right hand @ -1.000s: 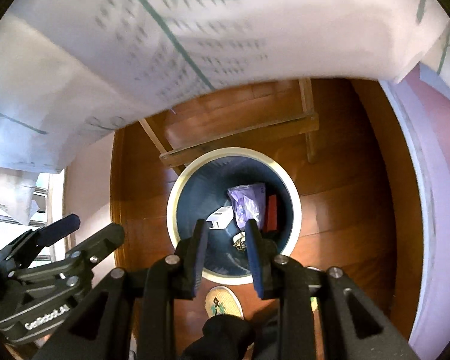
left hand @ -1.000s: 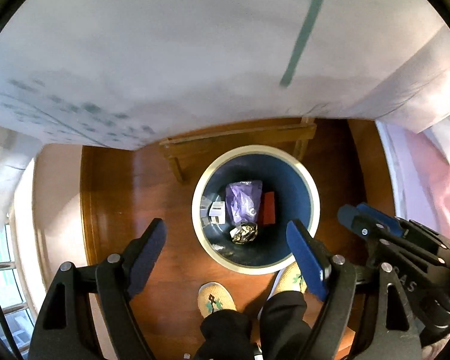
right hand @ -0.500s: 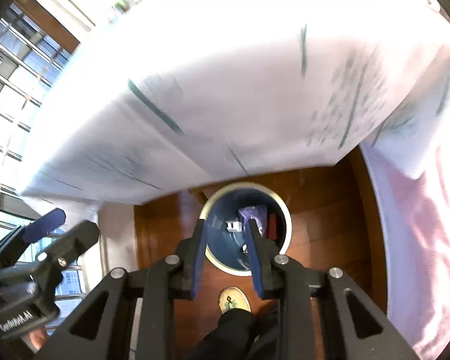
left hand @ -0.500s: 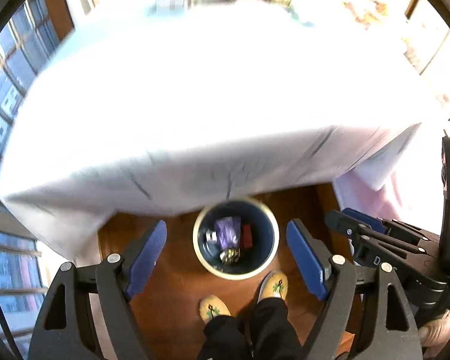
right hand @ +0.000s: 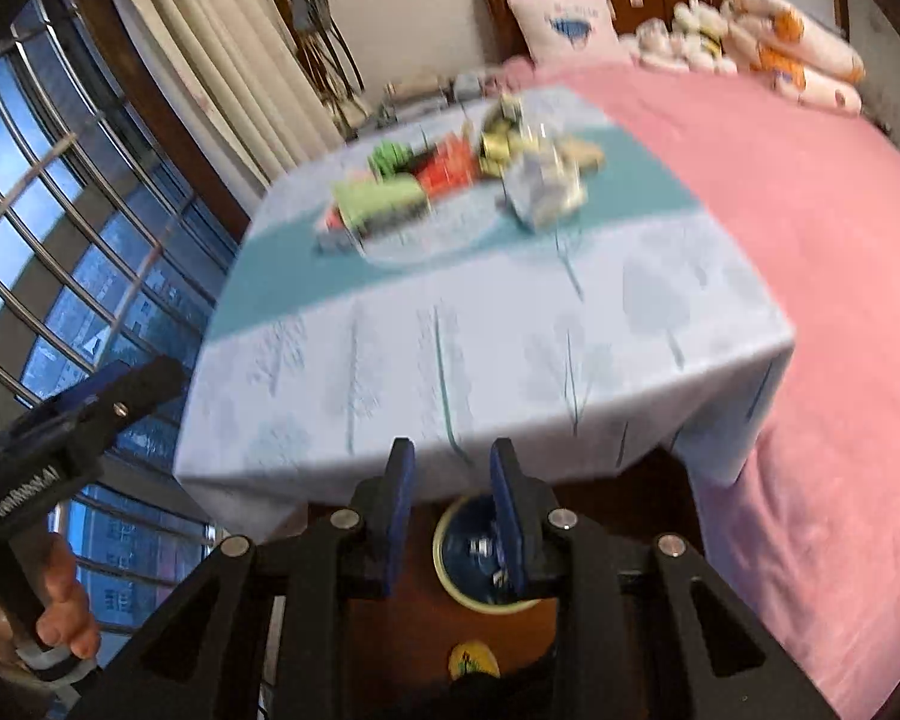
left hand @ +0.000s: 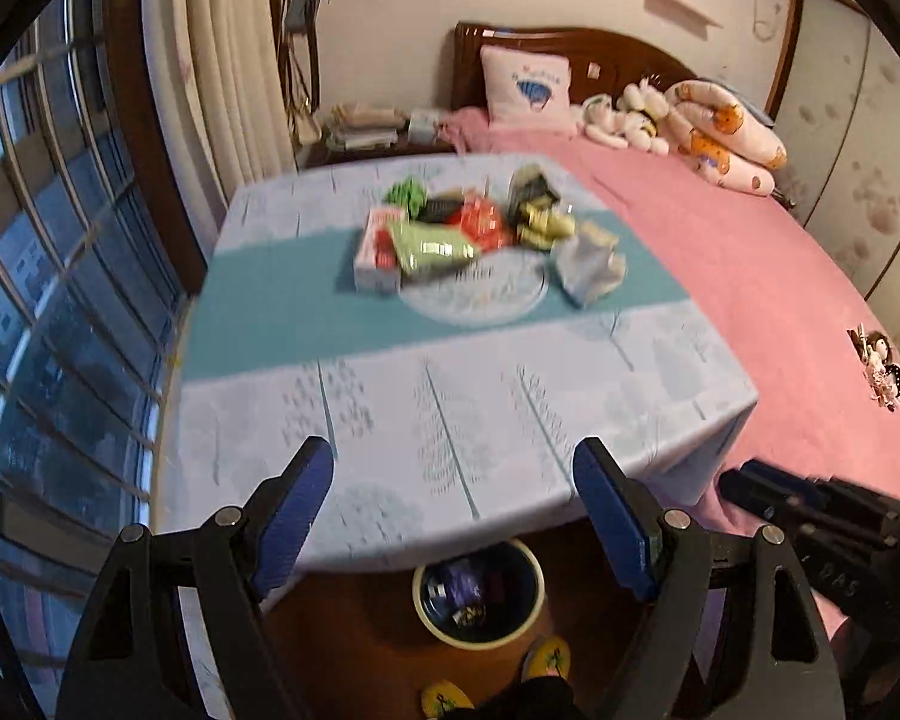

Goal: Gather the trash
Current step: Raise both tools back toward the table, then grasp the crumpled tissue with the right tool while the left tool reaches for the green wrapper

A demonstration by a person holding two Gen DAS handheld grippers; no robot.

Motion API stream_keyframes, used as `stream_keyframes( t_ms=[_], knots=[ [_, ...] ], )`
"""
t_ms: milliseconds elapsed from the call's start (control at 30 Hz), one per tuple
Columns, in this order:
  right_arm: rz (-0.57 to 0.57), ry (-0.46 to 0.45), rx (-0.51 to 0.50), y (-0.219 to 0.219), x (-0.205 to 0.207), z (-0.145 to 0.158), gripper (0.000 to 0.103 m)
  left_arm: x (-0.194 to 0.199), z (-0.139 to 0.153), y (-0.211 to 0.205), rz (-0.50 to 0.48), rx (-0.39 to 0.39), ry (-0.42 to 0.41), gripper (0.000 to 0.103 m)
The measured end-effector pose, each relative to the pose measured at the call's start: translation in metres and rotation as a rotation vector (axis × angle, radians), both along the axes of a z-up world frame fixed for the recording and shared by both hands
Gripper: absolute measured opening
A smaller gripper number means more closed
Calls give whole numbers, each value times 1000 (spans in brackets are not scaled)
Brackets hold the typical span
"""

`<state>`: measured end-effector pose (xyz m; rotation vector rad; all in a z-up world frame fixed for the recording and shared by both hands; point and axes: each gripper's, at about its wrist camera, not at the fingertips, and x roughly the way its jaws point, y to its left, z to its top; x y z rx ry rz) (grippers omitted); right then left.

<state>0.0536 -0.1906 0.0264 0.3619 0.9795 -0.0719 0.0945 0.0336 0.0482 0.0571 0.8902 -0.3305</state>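
While my left gripper [left hand: 453,516] hangs wide open and empty above the table [left hand: 390,408], its camera shows the trash pile [left hand: 480,234] sharply on the plate [left hand: 480,300]. My right gripper [right hand: 453,516], narrowly parted and empty, frames the bin [right hand: 450,582] and my left hand [right hand: 60,606].

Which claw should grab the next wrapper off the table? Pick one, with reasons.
Left, probably. The left claw is wide open and empty, lined up toward the wrappers on the table. The right claw is empty too, but its jaws stand narrow.
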Motion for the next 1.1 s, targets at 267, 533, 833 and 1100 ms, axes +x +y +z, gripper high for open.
stream_keyframes(
  t_ms=[267, 533, 833, 1100],
  knots=[
    [-20, -108, -38, 2, 22, 52, 26, 16, 51, 4, -25, 27, -93, 81],
    [-63, -128, 16, -17, 48, 57, 34, 54, 66, 1, -71, 58, -121, 81],
    [-70, -66, 60, -88, 130, 13, 48, 141, 25, -44, -54, 81, 11, 81],
    [-21, 70, 163, -154, 214, -64, 62, 242, -35, -103, -15, 202, 188, 81]
  ],
)
